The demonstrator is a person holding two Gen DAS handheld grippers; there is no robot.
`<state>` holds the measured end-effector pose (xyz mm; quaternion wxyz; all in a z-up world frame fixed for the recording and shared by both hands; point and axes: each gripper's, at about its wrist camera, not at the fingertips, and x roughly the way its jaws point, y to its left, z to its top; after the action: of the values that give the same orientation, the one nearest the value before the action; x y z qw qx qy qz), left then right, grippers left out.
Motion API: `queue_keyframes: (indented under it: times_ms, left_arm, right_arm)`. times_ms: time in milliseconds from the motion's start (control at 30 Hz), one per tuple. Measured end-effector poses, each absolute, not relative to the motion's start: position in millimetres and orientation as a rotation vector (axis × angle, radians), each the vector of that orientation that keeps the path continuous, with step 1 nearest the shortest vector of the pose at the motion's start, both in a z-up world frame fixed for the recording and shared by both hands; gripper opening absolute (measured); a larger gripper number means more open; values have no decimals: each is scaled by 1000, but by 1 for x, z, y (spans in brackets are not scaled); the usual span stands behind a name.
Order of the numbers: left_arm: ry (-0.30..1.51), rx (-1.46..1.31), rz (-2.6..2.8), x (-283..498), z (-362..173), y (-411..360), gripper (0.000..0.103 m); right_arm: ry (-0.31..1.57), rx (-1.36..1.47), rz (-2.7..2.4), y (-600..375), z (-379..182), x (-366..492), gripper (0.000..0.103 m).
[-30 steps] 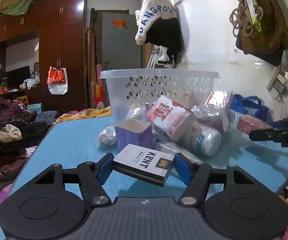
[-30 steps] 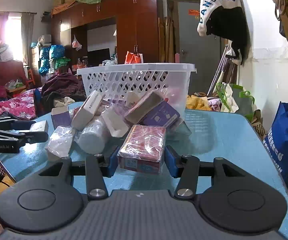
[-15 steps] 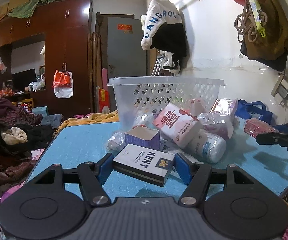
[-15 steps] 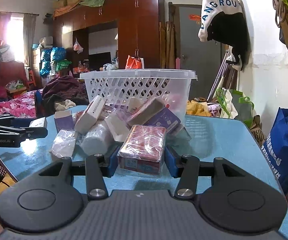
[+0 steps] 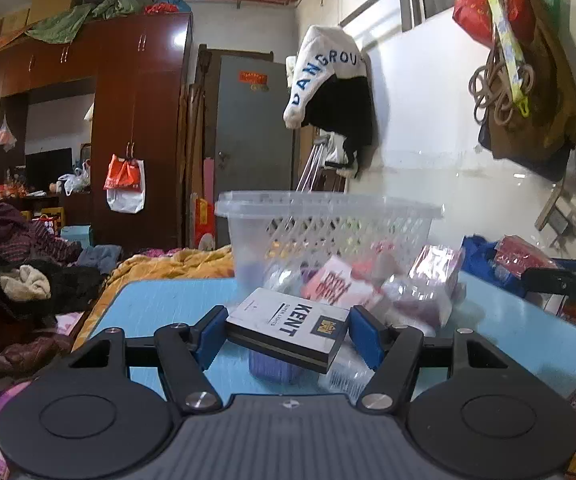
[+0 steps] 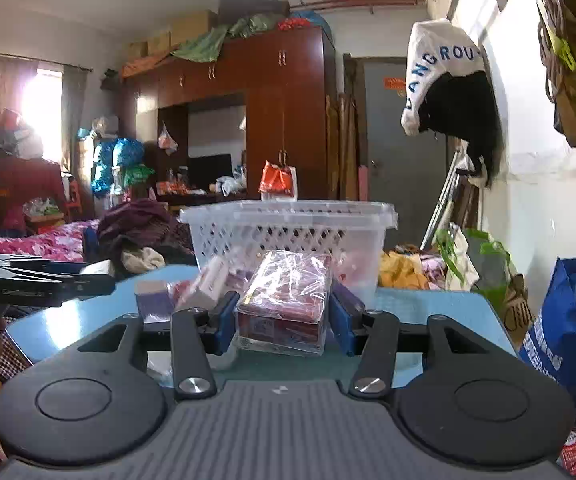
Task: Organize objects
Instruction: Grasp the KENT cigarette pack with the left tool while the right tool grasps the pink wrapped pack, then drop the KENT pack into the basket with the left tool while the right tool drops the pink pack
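My left gripper (image 5: 286, 330) is shut on a white KENT box (image 5: 288, 326), held tilted above the blue table (image 5: 160, 300). In the right wrist view my right gripper (image 6: 282, 316) is shut on a red packet wrapped in clear film (image 6: 286, 300), lifted off the table. Straight ahead of both stands a clear lattice basket (image 5: 328, 220), also seen as the basket (image 6: 288, 224) from the right. Several boxes and wrapped packets (image 5: 388, 288) are heaped against its near side. The right gripper with its red packet (image 5: 520, 248) shows at the left view's right edge.
A purple box (image 5: 272, 368) lies under the KENT box. The left gripper (image 6: 40, 280) reaches in at the right view's left edge. A blue bag (image 6: 568, 320) stands off the table's right side. Clothes pile up on the left; a wall with hanging bags runs along the right.
Both grippers have risen with their loads: the KENT box and the red packet now sit higher against the basket. The pile of items has dropped lower in both views.
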<state>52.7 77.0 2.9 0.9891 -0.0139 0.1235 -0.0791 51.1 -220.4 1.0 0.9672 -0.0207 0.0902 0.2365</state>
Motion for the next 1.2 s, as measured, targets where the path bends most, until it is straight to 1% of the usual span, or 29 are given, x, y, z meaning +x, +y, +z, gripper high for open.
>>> queue_keyframes:
  times_ms: [167,267,367,500,633,767,800,833,867,900,1000,1033,1067,1200]
  left_arm:
    - [214,-51,-195,67,26,74,69]
    - [196,-74,-215,87,49,74,69]
    - [196,-78,-202,127,79,70,69]
    - [266,-99,-188,190,104,65,69]
    - [367,-98,-115,243,97,57,69]
    - [413,-116,-106,268,85,55,70]
    - [410,-116,-120,270,83,56,70]
    - [408,-107,-141,272,81,56,77]
    - [410,-94,-154,272,79,55,90]
    - [416,-86,-151,271,78,55,92]
    - [396,-93,-147,262,78,58,92]
    - [390,-96,-144,256,78,60,92]
    - [385,-95,-141,249,78,60,92]
    - [308,-79,-163,198,73,64,93]
  right_arm:
    - [155,-42,512,-211,18,63,52]
    - [133,-51,534,-202,36,82,52]
    - [136,-78,512,-190,56,119,52]
    - [133,-113,501,-176,76,173,52]
    - [178,-184,445,-161,80,208,52]
    - [214,-192,453,-157,74,218,52]
    - [221,-192,455,-156,72,219,54]
    - [230,-201,447,-155,70,220,68]
    - [239,-219,426,-153,67,219,79]
    - [234,-237,401,-153,66,218,94]
    - [200,-165,416,-171,65,203,96]
    - [209,-127,439,-178,67,197,100]
    - [209,-113,445,-184,66,188,102]
    - [135,-164,386,-199,50,143,103]
